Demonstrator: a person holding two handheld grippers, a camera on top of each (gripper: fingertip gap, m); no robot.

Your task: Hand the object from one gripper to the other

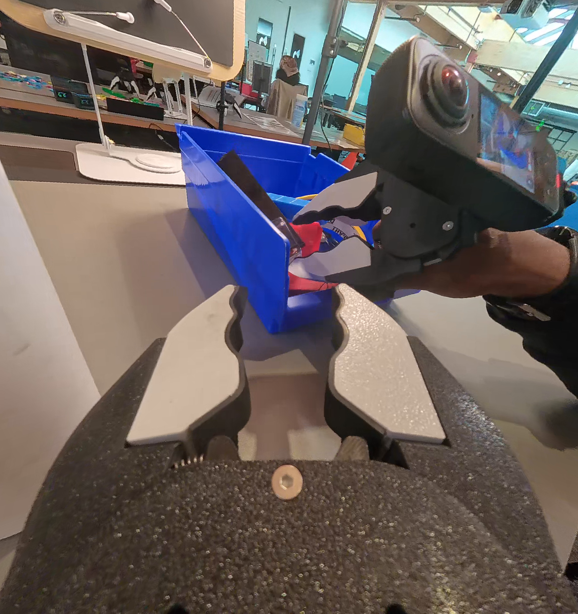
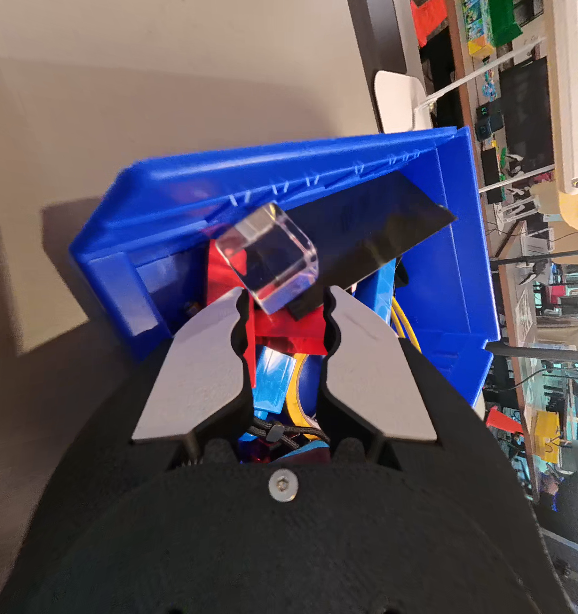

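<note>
Right tool [image 2: 284, 299]: gaped empty over the blue bin [image 2: 181, 186].
Left tool [image 1: 286, 299]: open, waiting.
Risk: the clear block [image 2: 267, 255] looked slippery; might squirt free.

A clear block [image 2: 267, 257] sits at the low end of a flat black strip [image 2: 364, 232]. It is cube-like with rounded edges, see-through, showing red and dark behind it. The strip leans tilted inside the blue bin [image 2: 187, 186], its upper end resting toward the far corner, its lower end with the block propped on red pieces [image 2: 291, 327] among the clutter. From the left wrist view the block [image 1: 286, 229] peeks just above the bin's near wall.
</note>
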